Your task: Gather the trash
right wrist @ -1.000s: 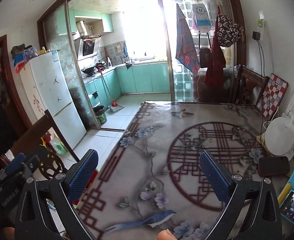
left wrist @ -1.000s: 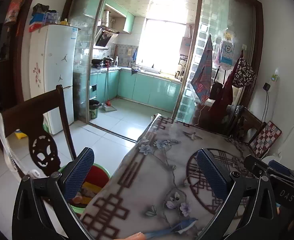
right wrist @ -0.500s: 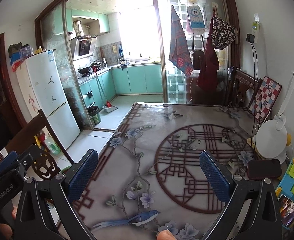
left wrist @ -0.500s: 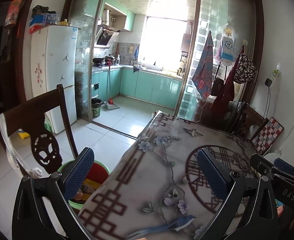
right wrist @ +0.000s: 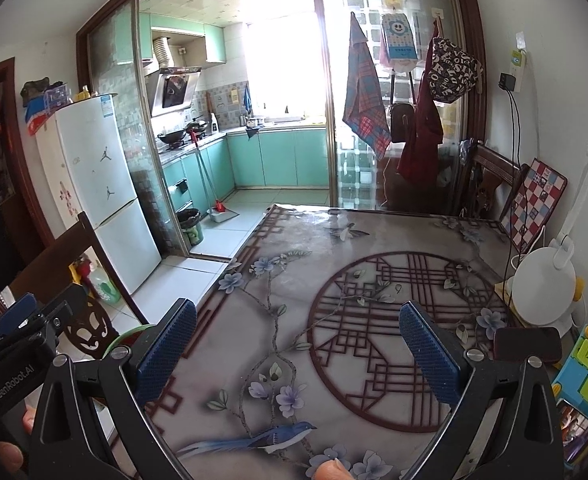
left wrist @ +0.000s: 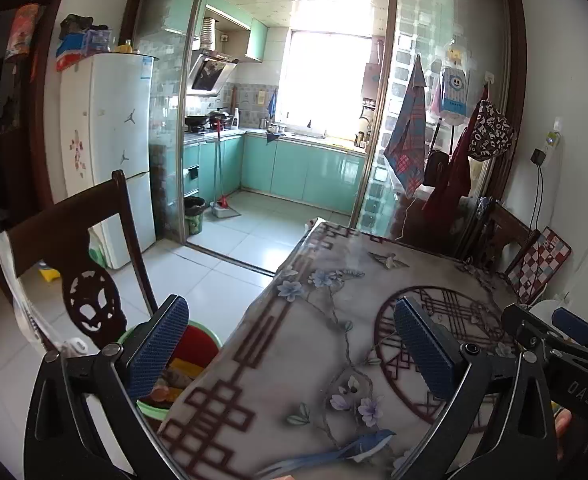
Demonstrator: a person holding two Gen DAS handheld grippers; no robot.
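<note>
Left tongs (left wrist: 289, 344): apart, holding nothing, over surface (left wrist: 334, 320) edge.
Right tongs (right wrist: 298, 344): apart, holding nothing, above surface.
Trash: in green basin (left wrist: 205, 340) on floor, 7 o'clock, beside chair (left wrist: 65, 240).

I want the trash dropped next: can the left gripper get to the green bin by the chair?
Probably yes. The left gripper is open and empty, and the green bin sits open-topped below it, between the chair and the table edge.
</note>
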